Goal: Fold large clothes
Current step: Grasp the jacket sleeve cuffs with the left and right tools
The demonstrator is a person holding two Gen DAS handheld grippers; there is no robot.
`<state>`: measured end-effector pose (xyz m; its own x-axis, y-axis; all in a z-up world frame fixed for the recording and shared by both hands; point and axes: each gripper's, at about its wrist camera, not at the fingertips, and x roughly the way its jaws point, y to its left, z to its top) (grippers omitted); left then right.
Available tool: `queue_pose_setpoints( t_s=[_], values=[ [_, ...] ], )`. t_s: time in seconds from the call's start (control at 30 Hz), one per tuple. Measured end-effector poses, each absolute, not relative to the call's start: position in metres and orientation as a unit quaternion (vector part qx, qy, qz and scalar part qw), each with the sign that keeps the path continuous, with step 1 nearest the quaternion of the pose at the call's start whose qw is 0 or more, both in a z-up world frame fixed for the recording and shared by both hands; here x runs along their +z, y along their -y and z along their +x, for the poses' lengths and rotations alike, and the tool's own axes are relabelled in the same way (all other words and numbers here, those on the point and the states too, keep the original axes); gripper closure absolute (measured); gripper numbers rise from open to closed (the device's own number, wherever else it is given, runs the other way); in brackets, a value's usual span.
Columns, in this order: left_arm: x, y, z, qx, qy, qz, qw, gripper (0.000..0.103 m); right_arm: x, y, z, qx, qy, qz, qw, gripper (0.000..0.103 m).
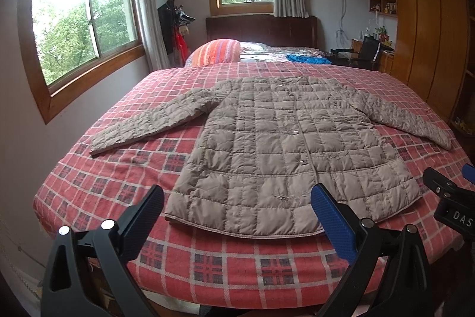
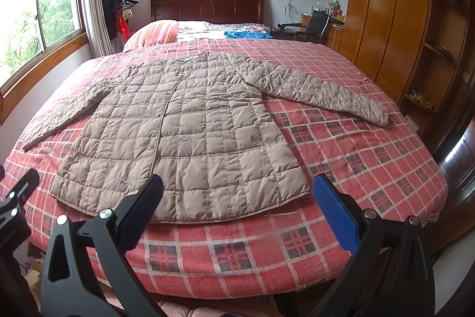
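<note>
Taupe quilted nylon: a padded jacket (image 1: 276, 144) (image 2: 184, 132) lies flat, front side up, on the bed (image 1: 98, 183) (image 2: 371, 156), which is covered in a red plaid sheet. The hem faces the foot of the bed, the collar points toward the headboard. Stitching divides the shell into square panels, larger on the body and finer on the sleeves. The front is closed along a centre placket with small metal snaps visible. Both sleeves are spread out and angled down away from the body, each resting on the sheet. The hem curves slightly and lies near the foot edge of the mattress.

Left tongs (image 1: 237, 216): wide open, holding nothing, poised above the hem without touching it. Right tongs (image 2: 237, 207) (image 1: 448, 192): also spread wide and empty, over the hem's right corner, clear of the fabric.

A striped orange pillow (image 1: 215, 51) (image 2: 154, 33) sits at the head of the bed.
</note>
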<state>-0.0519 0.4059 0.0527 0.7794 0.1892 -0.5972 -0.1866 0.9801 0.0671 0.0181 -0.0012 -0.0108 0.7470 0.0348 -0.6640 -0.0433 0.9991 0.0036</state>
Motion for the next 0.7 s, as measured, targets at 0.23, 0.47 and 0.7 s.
queue_pose_setpoints(
  t_s=[0.23, 0.47, 0.7],
  values=[
    [0.039, -0.392, -0.002, 0.025, -0.356, -0.006, 0.934, 0.004, -0.019, 0.067, 0.07, 0.011, -0.36, 0.053, 0.932, 0.003],
    [0.049, -0.348, 0.132, -0.007, -0.356, 0.04, 0.934, 0.004, -0.021, 0.181, 0.169, -0.052, -0.371, 0.089, 0.923, 0.003],
    [0.036, -0.268, 0.293, -0.093, -0.423, 0.014, 0.901, 0.005, -0.06, 0.316, 0.279, -0.12, -0.437, 0.162, 0.876, 0.003]
  ],
)
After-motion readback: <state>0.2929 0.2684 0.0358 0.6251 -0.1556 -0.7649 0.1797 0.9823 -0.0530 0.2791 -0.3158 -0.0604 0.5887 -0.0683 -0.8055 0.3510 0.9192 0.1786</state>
